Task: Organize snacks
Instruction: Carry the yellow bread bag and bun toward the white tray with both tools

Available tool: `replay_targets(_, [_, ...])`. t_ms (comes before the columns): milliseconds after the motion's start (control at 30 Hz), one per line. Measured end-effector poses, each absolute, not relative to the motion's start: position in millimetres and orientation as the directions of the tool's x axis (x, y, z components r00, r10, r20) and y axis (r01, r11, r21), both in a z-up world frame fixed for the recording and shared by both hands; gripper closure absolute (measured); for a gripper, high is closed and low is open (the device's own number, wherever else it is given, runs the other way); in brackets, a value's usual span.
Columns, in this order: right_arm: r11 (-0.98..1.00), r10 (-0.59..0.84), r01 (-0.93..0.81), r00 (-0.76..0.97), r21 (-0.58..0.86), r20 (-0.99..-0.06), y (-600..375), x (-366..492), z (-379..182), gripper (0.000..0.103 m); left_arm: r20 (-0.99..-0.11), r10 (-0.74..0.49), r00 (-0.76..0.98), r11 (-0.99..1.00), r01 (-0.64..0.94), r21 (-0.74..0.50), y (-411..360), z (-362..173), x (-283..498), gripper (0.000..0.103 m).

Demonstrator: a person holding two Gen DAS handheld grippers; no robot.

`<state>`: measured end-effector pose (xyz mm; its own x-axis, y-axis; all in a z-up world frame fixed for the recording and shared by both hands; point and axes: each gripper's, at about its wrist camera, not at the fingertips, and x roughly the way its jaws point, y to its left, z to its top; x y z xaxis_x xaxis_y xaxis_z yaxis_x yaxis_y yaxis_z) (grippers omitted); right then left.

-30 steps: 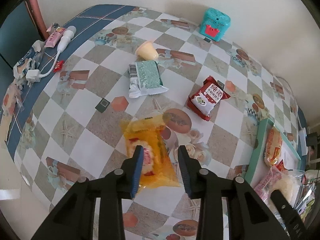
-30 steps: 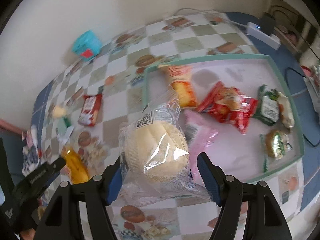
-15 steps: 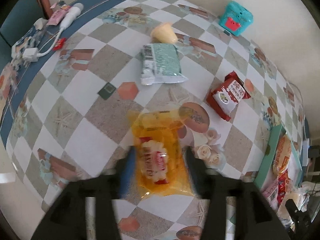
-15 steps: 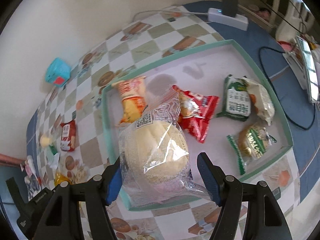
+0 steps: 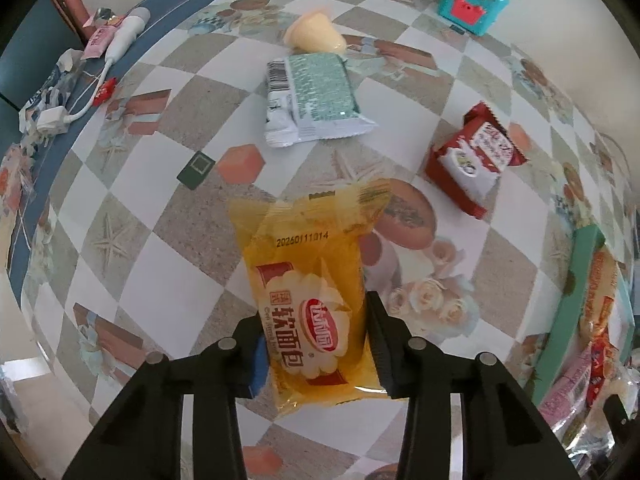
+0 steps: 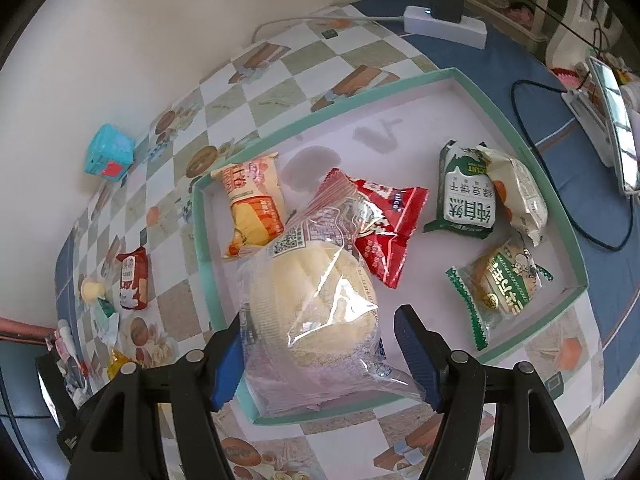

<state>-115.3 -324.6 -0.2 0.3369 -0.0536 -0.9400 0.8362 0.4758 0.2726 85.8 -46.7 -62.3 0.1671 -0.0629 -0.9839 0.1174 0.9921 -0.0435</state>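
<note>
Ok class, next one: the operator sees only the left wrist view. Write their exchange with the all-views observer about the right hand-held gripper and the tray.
Operator: What is the right hand-held gripper carrying?
Observer: The right hand-held gripper holds a clear-bagged bun above the tray's near left corner.
Operator: How full is the tray?
Observer: At least five packets lie in the tray, and its far middle floor is bare.

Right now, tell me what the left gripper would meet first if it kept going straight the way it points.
The yellow bread packet. It lies between the closing fingers of the left gripper, and the checkered tabletop sits right beneath it. Whether the pads already press on it is unclear.
</note>
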Motion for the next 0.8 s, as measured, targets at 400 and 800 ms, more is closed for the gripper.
replay_targets(400, [0.337, -0.120, 0.915, 0.276, 0.222, -0.954, -364.9, -150.2, -6.6, 0.031, -0.924, -0.268, 0.275, 0.920, 0.359, -0.160, -104.8, 1.4, 38.1, 0.059])
replay_targets(800, [0.259, -0.141, 0.943, 0.251, 0.209, -0.958, -396.6, -171.7, -12.7, 0.030, -0.874, -0.416, 0.250, 0.706, 0.694, -0.138, -231.1, 31.9, -38.1, 0.059])
